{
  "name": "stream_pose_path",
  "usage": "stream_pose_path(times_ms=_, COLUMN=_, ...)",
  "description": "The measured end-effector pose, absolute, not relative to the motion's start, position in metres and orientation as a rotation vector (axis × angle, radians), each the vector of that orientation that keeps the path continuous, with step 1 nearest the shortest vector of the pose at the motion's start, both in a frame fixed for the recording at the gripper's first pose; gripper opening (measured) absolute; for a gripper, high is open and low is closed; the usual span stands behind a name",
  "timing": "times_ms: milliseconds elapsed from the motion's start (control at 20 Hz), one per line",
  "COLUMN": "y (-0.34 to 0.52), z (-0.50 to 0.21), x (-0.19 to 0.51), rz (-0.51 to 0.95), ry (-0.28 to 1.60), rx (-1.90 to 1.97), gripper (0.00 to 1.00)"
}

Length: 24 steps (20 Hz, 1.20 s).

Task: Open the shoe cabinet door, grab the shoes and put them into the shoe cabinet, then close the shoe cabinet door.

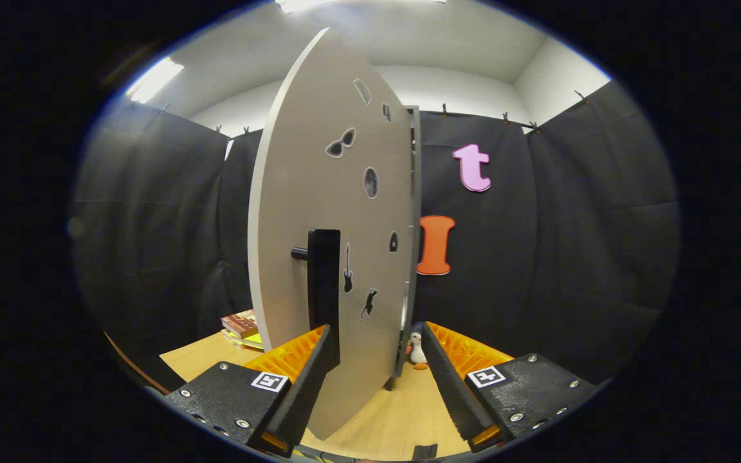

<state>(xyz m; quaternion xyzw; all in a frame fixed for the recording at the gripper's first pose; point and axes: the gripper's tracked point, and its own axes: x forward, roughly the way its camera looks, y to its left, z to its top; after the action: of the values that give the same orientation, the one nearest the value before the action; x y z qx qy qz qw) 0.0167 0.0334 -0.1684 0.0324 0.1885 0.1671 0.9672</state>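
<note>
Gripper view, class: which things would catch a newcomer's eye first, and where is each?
The pale cabinet door, dotted with small stickers, stands ajar between the open gripper's fingers, its dark handle just above the left finger. Beyond the fingers, a small toy penguin stands on the wooden table, and stacked books lie behind the door.

Gripper view: rides on gripper, faces forward along jaws, very close to cabinet door point(319, 244), low over table point(402, 411).

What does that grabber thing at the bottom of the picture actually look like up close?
The gripper has two long fingers that spread apart in a V, their inner faces lined with fine ridges. Each finger sits on a chunky, rough-textured black block fastened with shiny round screws, and each block carries a small square black-and-white marker.
</note>
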Motion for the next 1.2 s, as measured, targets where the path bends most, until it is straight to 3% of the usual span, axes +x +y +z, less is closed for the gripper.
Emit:
stream_pose_path(times_ms=500, y=0.167, z=-0.174, x=0.069, rz=0.530, ry=0.363, rx=0.124, gripper=0.91)
stream_pose_path(times_ms=800, y=0.237, z=-0.185, x=0.115, rz=0.582, ry=0.361, rx=0.156, gripper=0.92)
stream_pose_path(times_ms=1200, y=0.264, z=-0.190, x=0.134, rz=0.557, ry=0.370, rx=0.135, gripper=0.92)
